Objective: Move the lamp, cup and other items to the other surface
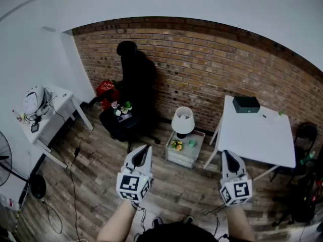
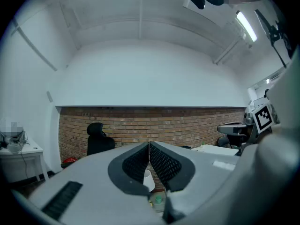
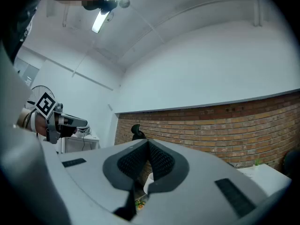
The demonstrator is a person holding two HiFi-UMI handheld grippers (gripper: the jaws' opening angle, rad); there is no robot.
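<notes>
Not started, I'd say: left tool (image 1: 145,148) and right tool (image 1: 225,153) both closed, empty, well apart from the lamp (image 1: 182,120); next, approach and open.

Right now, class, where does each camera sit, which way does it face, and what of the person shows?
Head view: on the head, steeply down at the lamp; forearms, left gripper, right gripper show.
Left gripper view: on that gripper, level toward the brick wall; its shut jaws show.
Right gripper view: likewise, own shut jaws.
Shared: both see lamp and wall.
</notes>
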